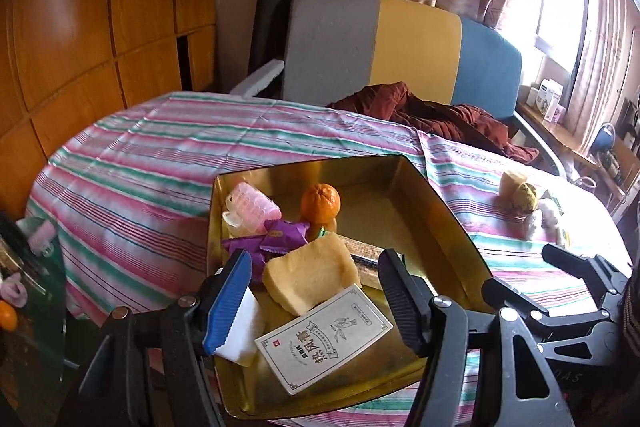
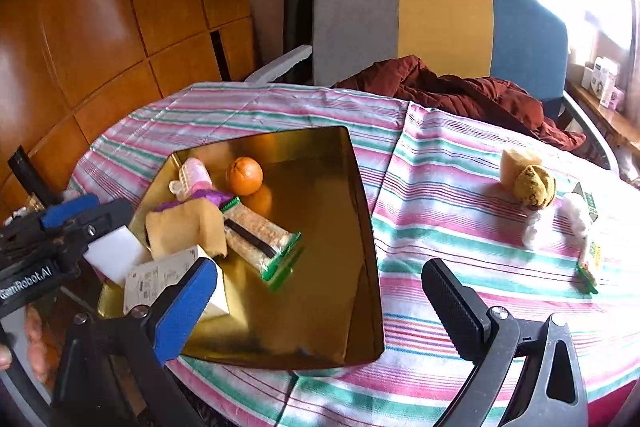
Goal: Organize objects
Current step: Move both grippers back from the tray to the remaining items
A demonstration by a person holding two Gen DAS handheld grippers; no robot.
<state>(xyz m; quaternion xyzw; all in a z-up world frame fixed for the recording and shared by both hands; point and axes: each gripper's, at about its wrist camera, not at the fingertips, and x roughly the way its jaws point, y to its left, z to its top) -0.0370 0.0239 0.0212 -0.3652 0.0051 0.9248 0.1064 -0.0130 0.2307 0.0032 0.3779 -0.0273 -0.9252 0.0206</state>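
Observation:
A gold tray [image 1: 440,211] [image 2: 360,227] sits on the striped tablecloth [image 1: 140,163]. It holds an orange [image 1: 320,203], a pink hair roller [image 1: 250,207], purple snack packets [image 1: 276,239], a yellow sponge [image 1: 308,275], a printed white box [image 1: 324,339], a white foam block [image 1: 244,331] and a green-ended cracker bar [image 2: 256,239]. My left gripper [image 1: 316,303] hovers open above the sponge and box, gripping nothing. My right gripper [image 2: 320,307] stands wide open over the tray's near edge. On the cloth to the right lie a yellow roll [image 2: 516,163], a brownish ball [image 2: 534,185], cotton pieces [image 2: 576,211] and a green packet [image 2: 588,259].
A chair [image 2: 440,19] with a grey, yellow and blue back stands behind the table, with a dark red cloth [image 2: 460,91] draped on it. Wooden cabinet doors [image 1: 80,27] fill the left. A glass side table [image 1: 24,287] at the far left carries small items. Boxes [image 2: 604,79] stand on the windowsill.

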